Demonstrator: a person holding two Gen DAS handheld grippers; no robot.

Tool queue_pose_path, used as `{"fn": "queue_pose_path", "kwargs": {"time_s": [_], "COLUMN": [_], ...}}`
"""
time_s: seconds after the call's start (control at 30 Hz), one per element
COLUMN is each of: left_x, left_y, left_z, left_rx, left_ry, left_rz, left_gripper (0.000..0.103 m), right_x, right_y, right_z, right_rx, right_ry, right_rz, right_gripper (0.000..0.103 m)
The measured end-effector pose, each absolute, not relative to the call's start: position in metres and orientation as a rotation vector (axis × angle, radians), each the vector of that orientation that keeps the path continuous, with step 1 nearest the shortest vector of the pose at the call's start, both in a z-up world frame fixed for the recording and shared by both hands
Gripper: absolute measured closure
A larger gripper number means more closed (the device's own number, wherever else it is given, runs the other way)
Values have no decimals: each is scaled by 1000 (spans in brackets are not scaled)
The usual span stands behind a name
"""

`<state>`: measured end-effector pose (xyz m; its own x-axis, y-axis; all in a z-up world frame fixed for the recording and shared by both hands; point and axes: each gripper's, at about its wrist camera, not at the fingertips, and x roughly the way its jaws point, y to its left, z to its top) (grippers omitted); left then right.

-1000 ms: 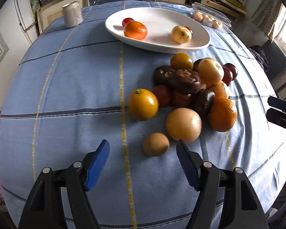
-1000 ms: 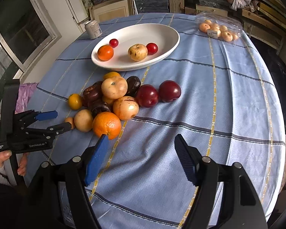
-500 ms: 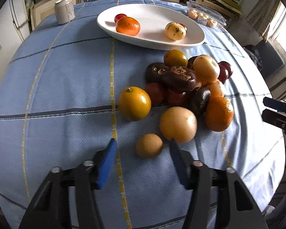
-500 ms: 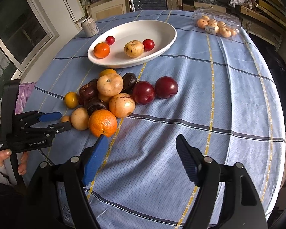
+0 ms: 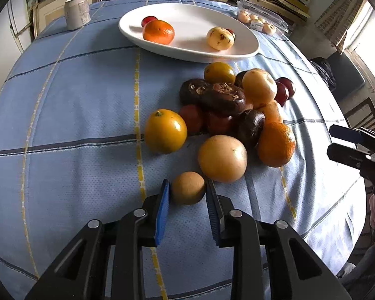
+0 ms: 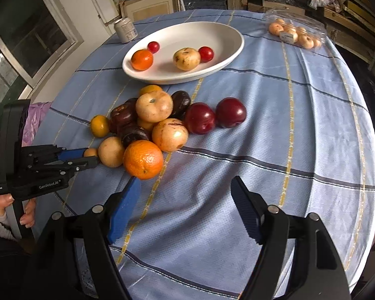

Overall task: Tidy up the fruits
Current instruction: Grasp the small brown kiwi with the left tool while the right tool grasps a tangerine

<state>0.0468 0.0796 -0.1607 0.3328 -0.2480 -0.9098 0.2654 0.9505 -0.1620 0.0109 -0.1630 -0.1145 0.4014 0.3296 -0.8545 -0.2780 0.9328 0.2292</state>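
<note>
Left gripper (image 5: 187,195) clamps a small tan fruit (image 5: 188,191) on the blue tablecloth (image 5: 75,100), at the near edge of the fruit pile (image 5: 227,115). Right gripper (image 6: 185,207) hangs wide and empty, nearest the orange (image 6: 143,159). White bowl (image 6: 227,52) sits far.

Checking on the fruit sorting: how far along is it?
Early. Done: four fruits lie in the white dish. In hand: the left gripper has closed on a small brown fruit. Left: the pile on the cloth; the right gripper is open and empty.
</note>
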Motion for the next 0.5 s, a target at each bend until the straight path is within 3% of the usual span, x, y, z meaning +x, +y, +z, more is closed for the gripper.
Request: {"fn": "queue_pose_path", "kwargs": {"time_s": [0.4, 0.5], "left_x": [40, 37], "left_y": [93, 98], "left_z": [-153, -152], "left_rx": [41, 42], "left_ry": [1158, 1157], "left_rz": [-289, -277], "left_gripper": [74, 74], "right_x": [35, 40], "right_y": [-121, -117], "right_z": [-136, -144], "right_rx": [51, 73], "right_ry": [1151, 1176], "right_rz": [501, 512], "right_gripper": [31, 36]}}
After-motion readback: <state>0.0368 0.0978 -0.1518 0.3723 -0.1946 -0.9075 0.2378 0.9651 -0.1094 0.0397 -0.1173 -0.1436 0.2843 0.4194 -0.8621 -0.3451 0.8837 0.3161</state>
